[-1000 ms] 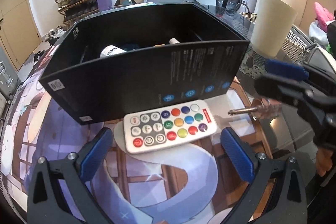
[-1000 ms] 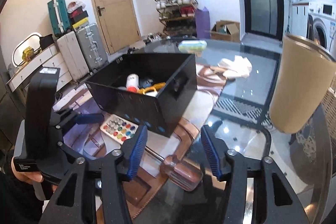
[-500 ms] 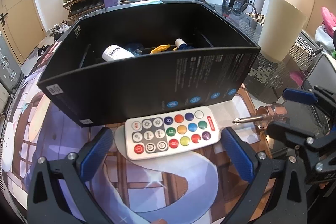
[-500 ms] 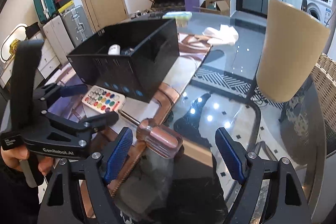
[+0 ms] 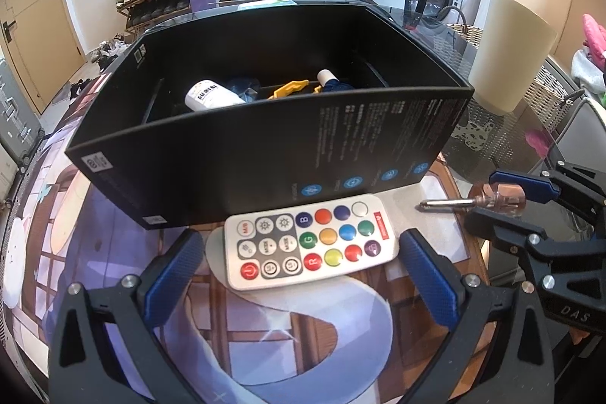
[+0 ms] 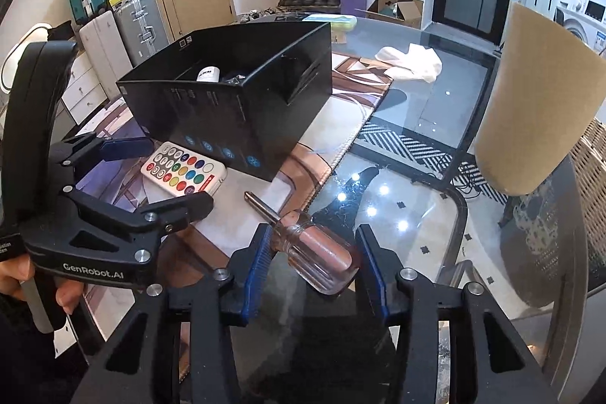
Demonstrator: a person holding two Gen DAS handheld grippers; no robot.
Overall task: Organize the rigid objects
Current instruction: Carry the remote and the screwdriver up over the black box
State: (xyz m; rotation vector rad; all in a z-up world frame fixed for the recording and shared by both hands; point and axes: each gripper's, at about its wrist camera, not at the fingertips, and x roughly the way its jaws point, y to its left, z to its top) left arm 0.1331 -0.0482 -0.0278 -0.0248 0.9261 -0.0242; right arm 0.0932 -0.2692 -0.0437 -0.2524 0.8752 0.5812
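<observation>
A white remote with coloured buttons lies on the mat in front of a black box. My left gripper is open, its fingers on either side of the remote. The box holds a white bottle, a yellow piece and a blue item. A screwdriver with a clear handle lies on the glass table. My right gripper is open around the handle, pads close on both sides. The remote, the box and the left gripper also show in the right wrist view.
A tall beige cylinder stands on the glass table to the right. A white cloth lies beyond the box. A printed mat covers the table's near part. A wicker chair stands at the right edge.
My right gripper has moved in over the screwdriver handle and narrowed around it. My left gripper has stayed around the remote.
</observation>
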